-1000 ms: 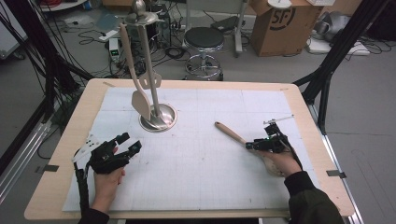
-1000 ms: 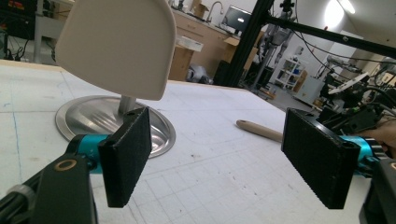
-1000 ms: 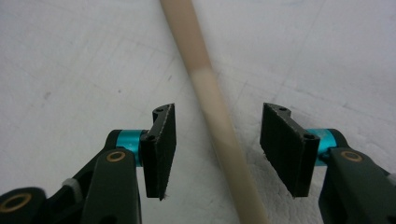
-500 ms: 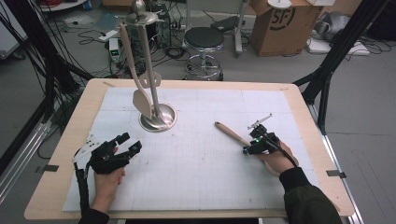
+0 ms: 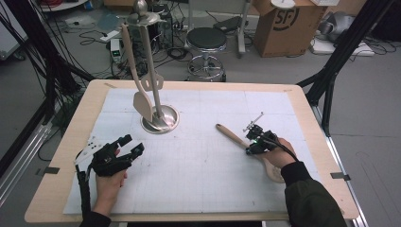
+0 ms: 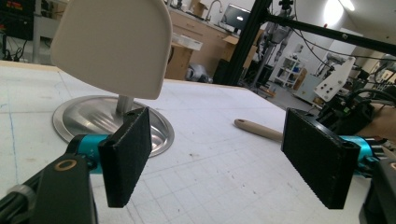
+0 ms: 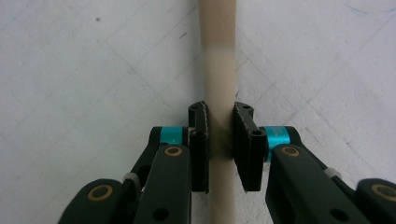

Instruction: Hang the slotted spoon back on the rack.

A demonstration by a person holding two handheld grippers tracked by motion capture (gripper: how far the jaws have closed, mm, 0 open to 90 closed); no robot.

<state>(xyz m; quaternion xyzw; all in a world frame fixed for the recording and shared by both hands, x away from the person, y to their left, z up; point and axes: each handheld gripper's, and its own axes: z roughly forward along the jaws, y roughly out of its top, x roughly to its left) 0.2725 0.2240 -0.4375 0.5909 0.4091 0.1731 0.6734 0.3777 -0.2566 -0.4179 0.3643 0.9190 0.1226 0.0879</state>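
Observation:
A pale wooden spoon point(image 5: 231, 135) lies on the white mat, right of centre, its handle pointing toward the back left. My right gripper point(image 5: 253, 142) comes down on it mid-handle. Seen from the right gripper view, the two pads point(image 7: 200, 140) press on either side of the handle point(image 7: 218, 56); the jaws have just been closing on it. The left gripper point(image 5: 132, 146) rests near the front left, jaws wide open point(image 6: 217, 154), nothing between them. A metal stand point(image 5: 162, 124) holds a hanging spatula point(image 5: 143, 105), which is large in the left gripper view point(image 6: 114, 44).
The white gridded mat point(image 5: 198, 179) covers most of the wooden table point(image 5: 56, 189). Beyond the far edge are a stool point(image 5: 206, 40), a cardboard box point(image 5: 283, 23) and cables on the floor. A black frame leg point(image 5: 331, 80) stands at the right.
The right hand has moved left along the table to the spoon's handle, and its jaws have closed around it. The left hand has kept still.

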